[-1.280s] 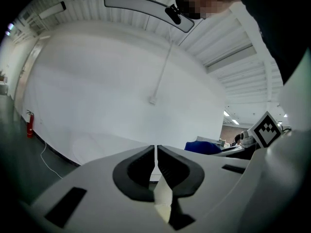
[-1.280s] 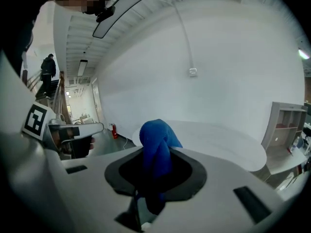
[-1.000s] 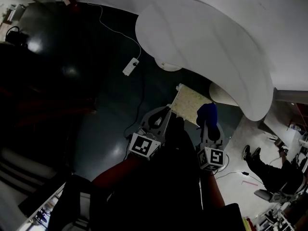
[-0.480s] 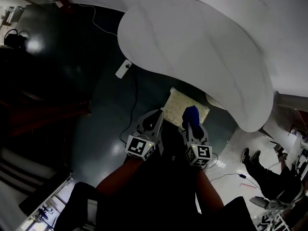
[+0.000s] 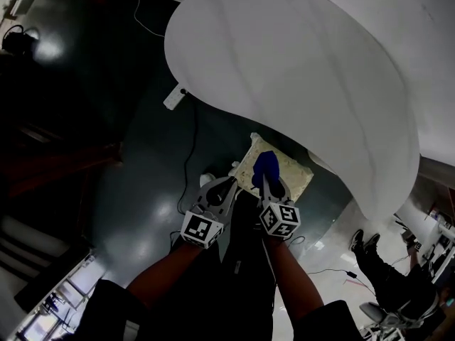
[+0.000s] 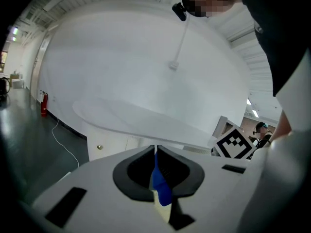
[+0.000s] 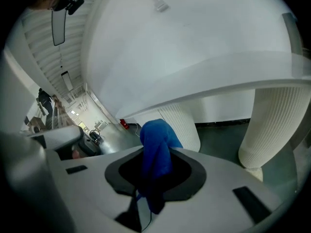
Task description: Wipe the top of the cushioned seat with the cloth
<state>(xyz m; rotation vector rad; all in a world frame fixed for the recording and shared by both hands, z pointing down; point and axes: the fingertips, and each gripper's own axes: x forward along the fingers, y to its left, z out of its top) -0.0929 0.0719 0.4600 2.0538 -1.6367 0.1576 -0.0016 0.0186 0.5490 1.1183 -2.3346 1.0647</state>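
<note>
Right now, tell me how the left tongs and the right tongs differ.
The right tongs are clamped on the blue cloth, which bulges above them; the left tongs are closed to a thin slit with nothing bulging out. In the head view the right tongs reach over the cushioned seat, while the left tongs stop beside its edge. Both point toward that seat.

- Two tools were in view: the left tool (image 5: 226, 185) and the right tool (image 5: 268, 183).
- One blue cloth (image 5: 265, 168) was clamped in the right tool.
- One cushioned seat (image 5: 293, 173) lay just ahead of both tools.
- One white table (image 5: 298, 69) stood beyond them.
- Two ribbed columns (image 7: 182, 123) (image 7: 269, 125) stood ahead of the right tool.
- One power strip (image 5: 172, 98) lay well ahead-left of the left tool.
- One person (image 5: 387, 283) sat far right of the right tool.
</note>
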